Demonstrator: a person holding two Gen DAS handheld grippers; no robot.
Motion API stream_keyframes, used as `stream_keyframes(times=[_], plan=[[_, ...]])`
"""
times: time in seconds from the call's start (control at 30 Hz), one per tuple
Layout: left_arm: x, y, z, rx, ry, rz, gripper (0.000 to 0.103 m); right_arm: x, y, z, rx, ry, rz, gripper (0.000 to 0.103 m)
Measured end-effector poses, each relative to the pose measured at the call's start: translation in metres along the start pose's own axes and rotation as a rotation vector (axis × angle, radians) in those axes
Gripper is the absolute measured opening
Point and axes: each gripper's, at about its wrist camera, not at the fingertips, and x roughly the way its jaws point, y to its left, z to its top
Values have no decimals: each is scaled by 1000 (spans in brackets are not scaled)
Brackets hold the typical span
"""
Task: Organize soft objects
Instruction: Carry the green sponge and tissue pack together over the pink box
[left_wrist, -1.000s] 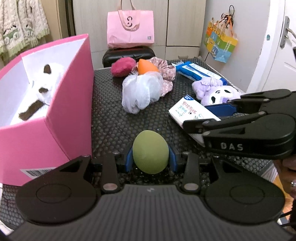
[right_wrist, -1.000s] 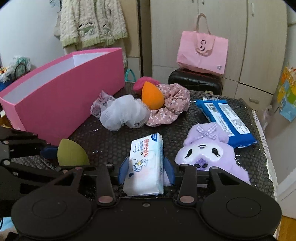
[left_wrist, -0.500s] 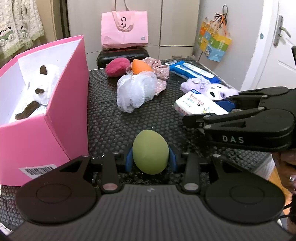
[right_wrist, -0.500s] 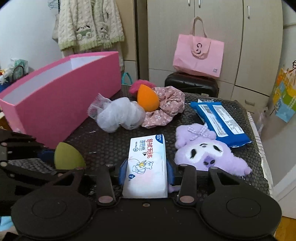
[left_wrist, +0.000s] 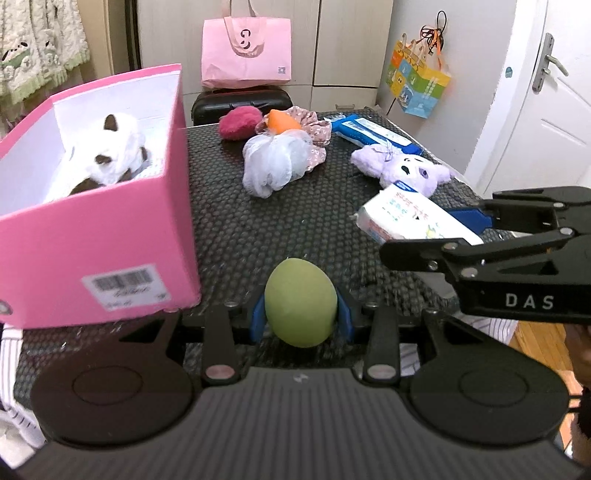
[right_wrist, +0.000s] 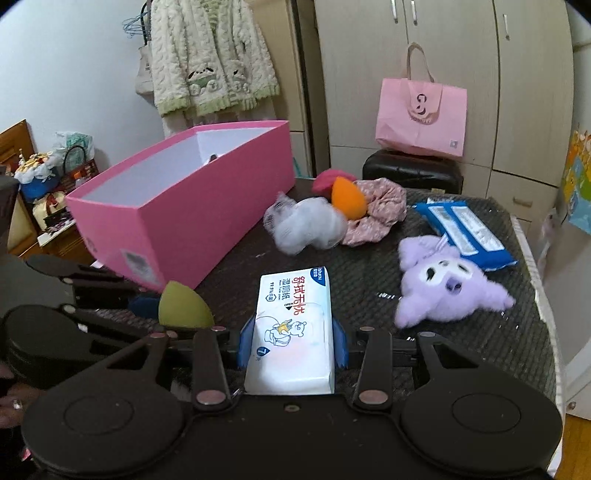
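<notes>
Left gripper (left_wrist: 301, 314): jaws narrowed onto a green egg-shaped sponge (left_wrist: 301, 302), blue pads pressed to both its sides, held at the near edge of the black dotted table (left_wrist: 258, 229). Right gripper (right_wrist: 291, 343): jaws set wider, clamped on a white tissue pack (right_wrist: 293, 332) with red lettering and a bear drawing, the pack lying lengthwise between the pads. Pink box (left_wrist: 110, 251): open-topped, on the left of the table, barcode label on its near end; it stands just left of the green sponge. Contents: a white plush toy (left_wrist: 110, 155) with dark ears, visible only from the left wrist; the right wrist view shows little more than the box's white inner walls. Loose items farther along the table: white mesh bath puff (left_wrist: 275, 166), orange sponge (right_wrist: 349, 201) resting on a floral scrunchie (right_wrist: 376, 210), dark pink puff (left_wrist: 238, 123), purple plush (right_wrist: 443, 284) on the right, blue wipes packet (right_wrist: 465, 232) behind it. Beyond the table: black case (right_wrist: 412, 171) bearing a pink tote bag (right_wrist: 421, 114). The right wrist view alone shows a cream knitted jacket (right_wrist: 210, 59) hanging at far left; the left wrist view alone shows a colourful gift bag (left_wrist: 417, 86) and a white door (left_wrist: 543, 96) at right.
</notes>
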Motion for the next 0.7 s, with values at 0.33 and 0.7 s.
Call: stream_keyframes(times=[0.33, 0.7], plan=[[-45, 12, -9, 32, -7, -17, 38, -25, 25, 4, 23, 25, 124, 46], [-84, 37, 8, 23, -111, 23, 38, -33, 49, 36, -43, -14, 214, 46]])
